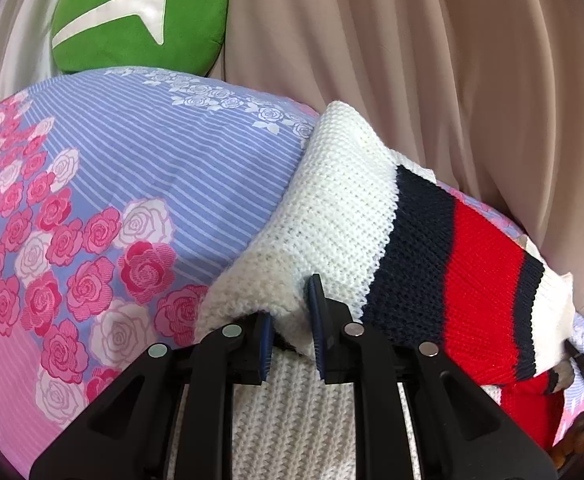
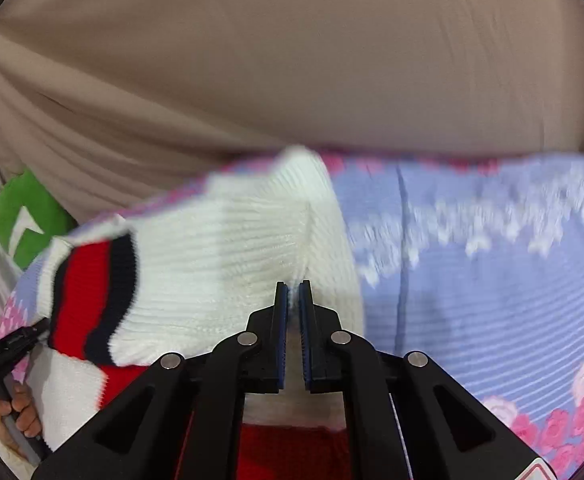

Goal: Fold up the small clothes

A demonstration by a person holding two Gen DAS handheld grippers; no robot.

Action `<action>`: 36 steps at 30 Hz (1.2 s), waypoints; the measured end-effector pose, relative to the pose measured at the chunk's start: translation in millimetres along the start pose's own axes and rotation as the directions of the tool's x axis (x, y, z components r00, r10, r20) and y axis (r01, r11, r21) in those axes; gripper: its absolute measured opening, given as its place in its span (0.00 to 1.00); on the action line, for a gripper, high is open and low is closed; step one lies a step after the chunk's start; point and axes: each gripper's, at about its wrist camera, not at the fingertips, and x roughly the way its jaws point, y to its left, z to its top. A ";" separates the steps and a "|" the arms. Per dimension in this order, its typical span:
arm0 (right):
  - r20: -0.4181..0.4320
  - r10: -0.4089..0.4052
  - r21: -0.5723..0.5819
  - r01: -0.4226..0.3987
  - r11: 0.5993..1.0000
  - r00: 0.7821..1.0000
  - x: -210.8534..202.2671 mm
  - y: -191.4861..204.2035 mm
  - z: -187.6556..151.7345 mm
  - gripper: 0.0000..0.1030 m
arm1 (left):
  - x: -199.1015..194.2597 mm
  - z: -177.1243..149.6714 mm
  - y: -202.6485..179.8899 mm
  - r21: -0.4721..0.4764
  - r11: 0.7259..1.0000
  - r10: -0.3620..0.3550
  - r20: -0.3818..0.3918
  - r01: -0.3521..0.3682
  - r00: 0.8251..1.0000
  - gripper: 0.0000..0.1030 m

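Between both tools, knit sweater [image 1: 332, 216]

A beige curtain [image 1: 432, 60] hangs behind a rose-printed bedspread [image 1: 132, 184] and green cushion [image 1: 140, 20].

Sweater [image 1: 344, 216] lies on the bedsheet [image 1: 152, 168] near its far edge, cushion [image 1: 140, 16] behind the sheet's far-left, curtain [image 1: 412, 60] behind everything I see.

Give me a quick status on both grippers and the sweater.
Left gripper shut on sweater, white part. Right gripper shut on sweater too. Sweater lifted, draped over the floral bedsheet. Green cushion off at the back, nothing in the way.
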 end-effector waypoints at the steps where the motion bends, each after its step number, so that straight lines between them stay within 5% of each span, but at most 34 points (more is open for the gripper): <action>1: 0.006 -0.001 0.000 0.001 1.000 1.000 -2.5 1.0 1.0 0.04 | 0.8 0.2 -0.1 0.003 1.000 0.004 -0.001 -0.004 1.000 0.16; 4: 0.011 -0.020 -0.021 0.020 1.000 1.000 -3.9 9.1 -1.9 0.05 | 1.2 0.1 -0.2 0.003 1.000 0.002 -0.001 -0.002 1.000 0.16; 7: 0.053 0.045 0.048 -0.048 0.998 0.998 -38.9 8.7 -11.3 0.16 | -2.2 -0.8 3.7 -0.014 0.999 -0.034 0.000 0.034 0.999 0.16; 10: 0.081 0.067 0.051 -0.071 0.996 0.994 -95.9 2.7 -38.2 0.48 | -23.2 -10.8 12.4 0.024 0.996 -0.082 -0.029 0.083 0.996 0.26; 12: 0.069 0.079 0.020 -0.080 0.997 0.995 -131.5 -3.9 -71.3 0.64 | -56.9 -29.7 25.8 0.058 0.994 -0.093 -0.029 0.095 0.995 0.42; 14: 0.027 0.074 -0.002 -0.074 0.997 0.997 -158.6 -12.1 -106.2 0.65 | -90.4 -50.7 41.2 0.084 0.989 -0.117 -0.050 0.121 0.992 0.58; 17: -0.053 0.092 0.013 -0.092 0.996 0.994 -194.8 -26.3 -171.1 0.66 | -143.1 -92.8 68.4 0.103 0.983 -0.142 -0.108 0.153 0.984 0.68; 22: -0.155 0.188 0.073 -0.178 0.981 0.970 -219.9 -31.6 -252.3 0.71 | -180.5 -151.7 101.9 -0.030 0.963 -0.266 -0.245 0.267 0.932 0.71; 24: -0.130 0.189 0.061 -0.183 0.981 0.973 -226.9 -23.7 -265.2 0.78 | -191.9 -164.5 104.4 -0.058 0.958 -0.288 -0.221 0.282 0.932 0.73; 28: -0.138 0.289 0.085 -0.280 0.956 0.947 -221.4 -2.2 -268.8 0.78 | -196.7 -176.7 99.6 -0.099 0.934 -0.356 -0.227 0.342 0.906 0.71; 31: -0.132 0.293 0.101 -0.281 0.954 0.947 -209.6 10.9 -261.4 0.78 | -194.1 -180.3 88.5 -0.084 0.931 -0.366 -0.231 0.356 0.902 0.49; 32: -0.129 0.299 0.101 -0.288 0.952 0.945 -206.9 14.4 -258.8 0.68 | -190.7 -179.9 85.5 -0.086 0.927 -0.375 -0.240 0.365 0.895 0.33; 34: -0.116 0.311 0.114 -0.299 0.948 0.943 -203.3 19.6 -256.8 0.31 | -188.5 -178.5 82.1 -0.093 0.927 -0.374 -0.242 0.363 0.895 0.07; 35: -0.114 0.325 0.121 -0.311 0.943 0.939 -202.2 21.8 -256.6 0.12 | -191.8 -177.4 81.7 -0.092 0.928 -0.374 -0.229 0.362 0.899 0.07; 36: -0.079 0.328 0.123 -0.317 0.940 0.942 -207.2 22.7 -257.4 0.13 | -197.9 -176.7 82.0 -0.090 0.925 -0.379 -0.213 0.369 0.900 0.07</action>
